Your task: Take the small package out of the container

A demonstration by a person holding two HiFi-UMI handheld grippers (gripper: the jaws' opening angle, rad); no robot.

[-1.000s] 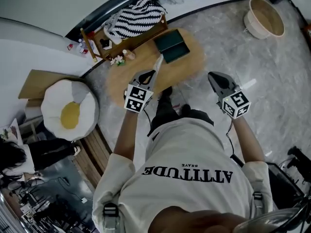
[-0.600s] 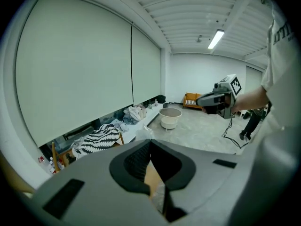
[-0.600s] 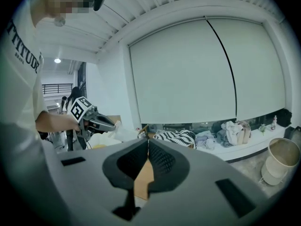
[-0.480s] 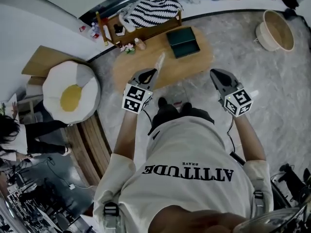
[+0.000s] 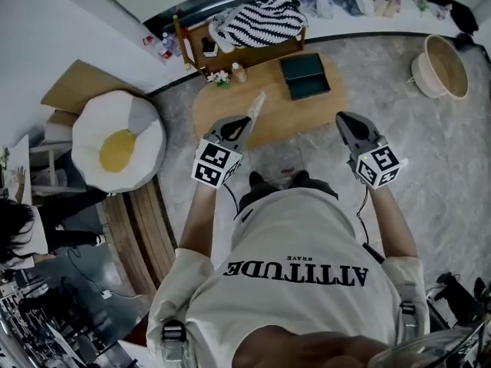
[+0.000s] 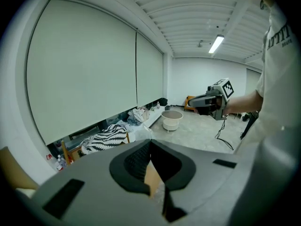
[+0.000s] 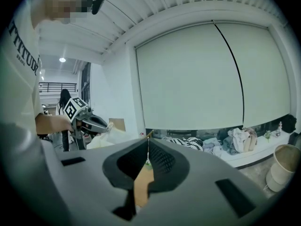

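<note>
My left gripper [image 5: 244, 118] is shut on a small pale package [image 5: 255, 104] that sticks out past its tips, above the near edge of the low wooden table [image 5: 230, 121]. The right gripper view shows that left gripper [image 7: 96, 122] from the side, with the package [image 7: 111, 126] at its tips. The dark green container [image 5: 305, 76] lies open on the table's far right part, well clear of both grippers. My right gripper [image 5: 340, 116] hovers right of the table with its jaws together and nothing in them. In the left gripper view the jaws [image 6: 150, 145] meet.
A fried-egg cushion [image 5: 119, 148] lies left of the table. Behind it a wooden rack carries a striped cloth [image 5: 257, 21]. A small bottle and flowers [image 5: 226, 77] stand on the table's back left. A woven basket [image 5: 443, 66] sits far right. Another person [image 5: 23, 228] sits at the left edge.
The table and container have slid up and to the right in the head view and look smaller. Both grippers keep their pose, and the package stays in the left one.
</note>
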